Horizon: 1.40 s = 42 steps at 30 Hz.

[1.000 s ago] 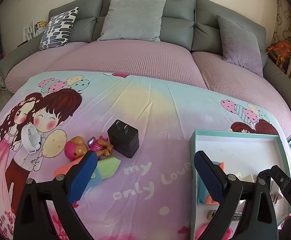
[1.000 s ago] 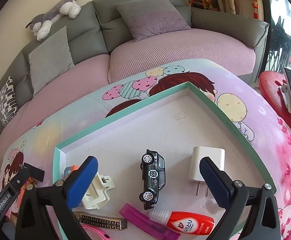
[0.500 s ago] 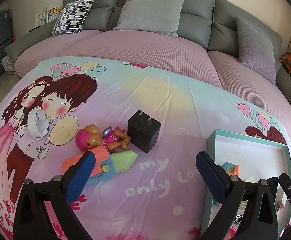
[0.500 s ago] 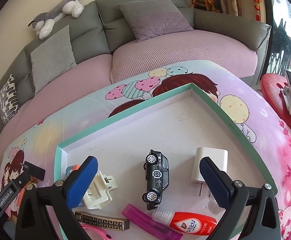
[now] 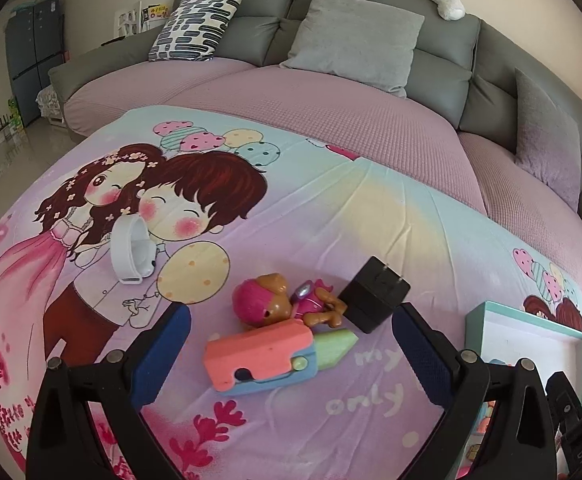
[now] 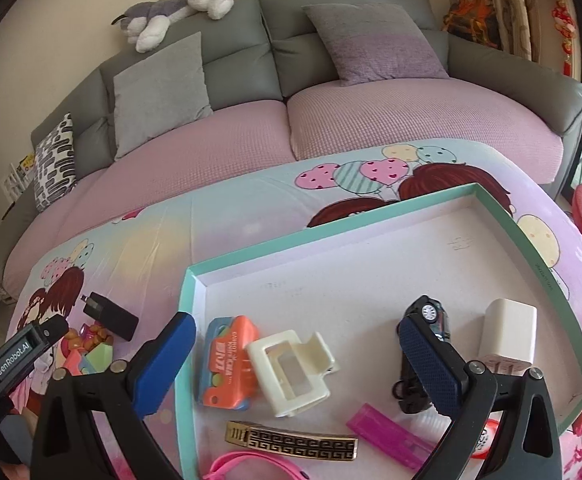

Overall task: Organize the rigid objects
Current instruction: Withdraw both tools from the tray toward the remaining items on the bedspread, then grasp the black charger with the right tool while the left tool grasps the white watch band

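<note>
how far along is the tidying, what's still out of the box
Done: toy car, white charger, cream clip and more lie in the teal box. In hand: nothing; both grippers open. Left: black charger, doll, foam toy, white band on the cloth.

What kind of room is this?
Most likely a home living room: a big grey sofa with cushions, a plush dog lying on its back, and toys on a cartoon cloth.
</note>
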Motion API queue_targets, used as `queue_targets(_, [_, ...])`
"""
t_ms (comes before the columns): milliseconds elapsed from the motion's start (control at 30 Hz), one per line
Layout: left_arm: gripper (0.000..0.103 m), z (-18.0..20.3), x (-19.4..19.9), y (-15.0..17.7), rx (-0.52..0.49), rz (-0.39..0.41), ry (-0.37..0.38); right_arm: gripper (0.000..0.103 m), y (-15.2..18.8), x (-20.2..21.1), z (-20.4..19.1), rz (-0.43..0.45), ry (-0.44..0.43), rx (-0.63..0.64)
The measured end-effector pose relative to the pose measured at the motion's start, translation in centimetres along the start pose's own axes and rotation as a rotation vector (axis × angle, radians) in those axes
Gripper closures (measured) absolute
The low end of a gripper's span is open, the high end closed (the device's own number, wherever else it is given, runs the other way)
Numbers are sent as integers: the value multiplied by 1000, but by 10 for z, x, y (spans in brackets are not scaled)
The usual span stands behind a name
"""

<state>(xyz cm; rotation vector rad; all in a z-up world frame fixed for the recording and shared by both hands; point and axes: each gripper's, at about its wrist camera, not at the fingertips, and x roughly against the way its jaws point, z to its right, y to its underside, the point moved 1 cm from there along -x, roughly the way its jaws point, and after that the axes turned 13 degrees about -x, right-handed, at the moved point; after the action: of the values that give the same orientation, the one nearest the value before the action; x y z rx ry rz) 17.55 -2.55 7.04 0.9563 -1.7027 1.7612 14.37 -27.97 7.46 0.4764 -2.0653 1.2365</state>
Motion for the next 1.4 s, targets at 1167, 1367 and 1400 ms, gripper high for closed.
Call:
queue_targets(1167, [2,-136,-26,4,160,41,-86,0,76,-27,-152,-17,-196,242])
queue_targets(1367, [2,-141,-46,8,169,-12,-88,0,83,-40,-161,-31,-199,253])
queue_targets(1400, [2,-141,-50,9,167,-20,-88,0,84,-42,-162,-31,-191,253])
